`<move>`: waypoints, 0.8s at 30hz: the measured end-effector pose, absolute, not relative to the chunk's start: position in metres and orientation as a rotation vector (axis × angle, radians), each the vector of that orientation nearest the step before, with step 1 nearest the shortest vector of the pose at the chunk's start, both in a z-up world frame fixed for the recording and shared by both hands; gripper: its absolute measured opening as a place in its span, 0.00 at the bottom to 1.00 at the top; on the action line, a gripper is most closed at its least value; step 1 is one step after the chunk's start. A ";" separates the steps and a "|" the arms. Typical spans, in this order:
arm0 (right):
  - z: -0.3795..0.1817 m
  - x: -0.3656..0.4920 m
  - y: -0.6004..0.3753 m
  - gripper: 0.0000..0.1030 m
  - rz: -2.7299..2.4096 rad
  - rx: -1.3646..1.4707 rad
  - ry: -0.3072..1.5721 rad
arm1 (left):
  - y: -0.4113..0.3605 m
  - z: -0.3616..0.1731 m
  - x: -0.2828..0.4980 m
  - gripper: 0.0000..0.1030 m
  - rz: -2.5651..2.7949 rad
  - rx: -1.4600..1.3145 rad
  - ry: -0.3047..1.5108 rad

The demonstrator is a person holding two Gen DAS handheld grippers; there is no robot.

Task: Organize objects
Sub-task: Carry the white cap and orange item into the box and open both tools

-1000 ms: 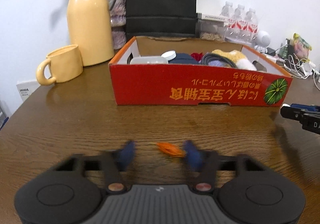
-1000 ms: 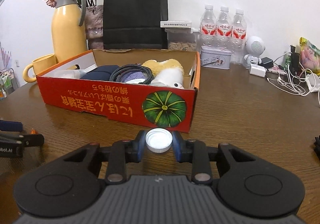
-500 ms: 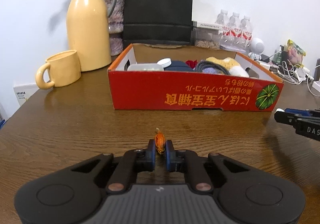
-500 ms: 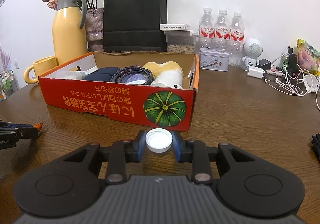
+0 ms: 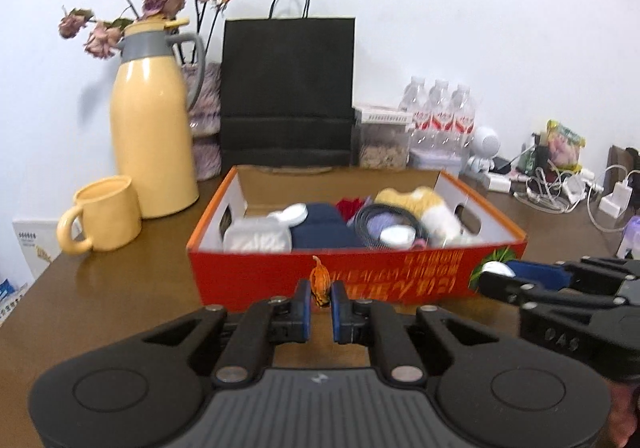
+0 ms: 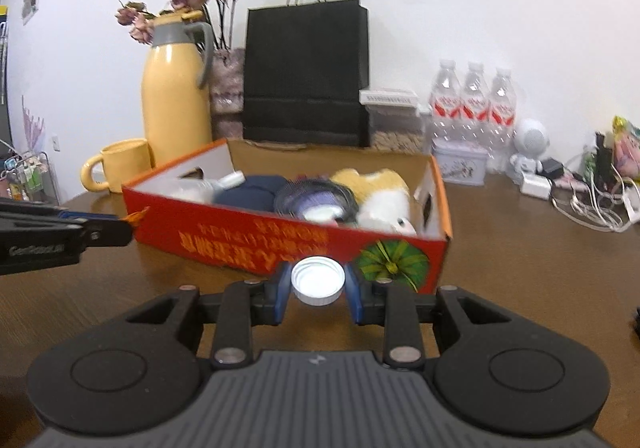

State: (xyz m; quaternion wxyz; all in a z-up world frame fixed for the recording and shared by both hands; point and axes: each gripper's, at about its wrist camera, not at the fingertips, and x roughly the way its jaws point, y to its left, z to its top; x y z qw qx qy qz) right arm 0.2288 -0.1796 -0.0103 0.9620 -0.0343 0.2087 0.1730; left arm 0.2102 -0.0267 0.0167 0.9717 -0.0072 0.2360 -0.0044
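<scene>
A red cardboard box [image 5: 256,280] [image 6: 224,236] sits mid-table, holding a navy cloth, a coiled black belt, a yellow-and-white plush and white lids. My left gripper [image 5: 320,298] is shut on a small orange striped object [image 5: 321,282], held above the table in front of the box's near wall. My right gripper [image 6: 318,284] is shut on a white bottle cap [image 6: 318,280], raised before the box's right corner by the green pumpkin print. In the right wrist view the left gripper [image 6: 124,226] enters from the left with the orange object [image 6: 138,216] at its tip.
Behind the box stand a yellow thermos jug [image 5: 154,128], a yellow mug [image 5: 106,214], a black paper bag [image 5: 288,88], a vase of dried roses, water bottles [image 5: 440,112] and a small tin [image 6: 460,164]. Chargers and cables [image 6: 592,204] lie at the right.
The left gripper closed on the orange object lying on the table and lifted it toward the box. The right gripper, still holding the cap, rose and came closer to the box.
</scene>
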 end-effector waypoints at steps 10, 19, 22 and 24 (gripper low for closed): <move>0.016 0.259 -0.161 0.29 0.361 -0.063 0.377 | -0.028 0.040 0.253 0.08 -0.016 -0.013 0.420; 0.022 0.305 -0.147 0.29 0.352 -0.056 0.372 | -0.017 0.042 0.307 0.08 -0.005 -0.042 0.409; 0.020 0.322 -0.142 0.29 0.354 -0.062 0.374 | -0.015 0.043 0.322 0.08 -0.004 -0.051 0.404; 0.020 0.331 -0.140 0.29 0.351 -0.064 0.372 | -0.014 0.042 0.331 0.08 -0.001 -0.049 0.402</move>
